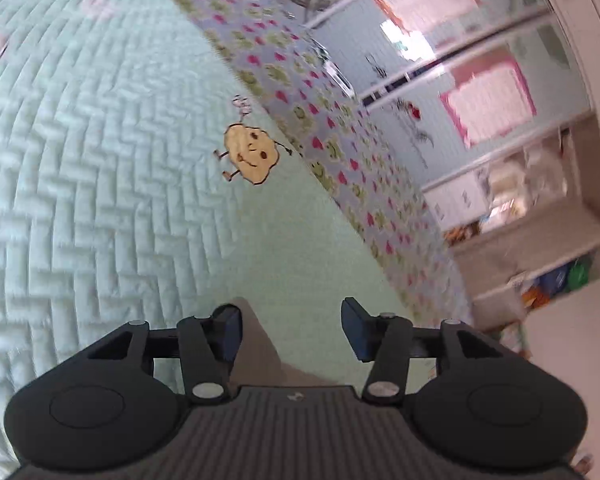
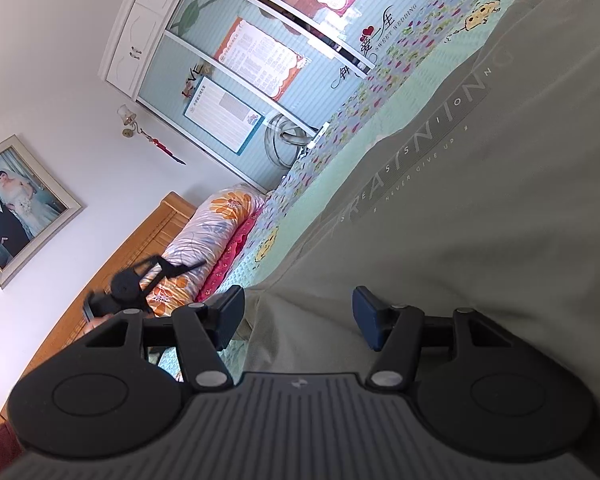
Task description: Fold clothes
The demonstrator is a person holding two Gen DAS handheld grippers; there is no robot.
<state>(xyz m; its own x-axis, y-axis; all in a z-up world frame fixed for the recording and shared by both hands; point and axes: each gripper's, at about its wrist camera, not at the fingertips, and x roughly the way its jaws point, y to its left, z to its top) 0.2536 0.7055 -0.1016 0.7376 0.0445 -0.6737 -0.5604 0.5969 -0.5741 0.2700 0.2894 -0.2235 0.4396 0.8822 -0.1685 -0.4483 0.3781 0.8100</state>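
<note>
Home bedroom: bed point(image 2: 332, 184), wardrobe point(image 2: 204, 64), wedding portrait point(image 2: 16, 204)

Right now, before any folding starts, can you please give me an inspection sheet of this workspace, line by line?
Surface: bed with mint quilted bedspread, cartoon prints, floral border.
Job's things: grey-green T-shirt with printed lettering, spread on the bed; a corner lies between the left claw's fingers.
Clutter: floral rolled quilt by the wooden headboard.
Grippers: left claw open, not clamped; right claw open above the shirt.
Cables: nothing seen.
Surroundings: wardrobe with sliding doors and posters, framed photo, wall lamp.
</note>
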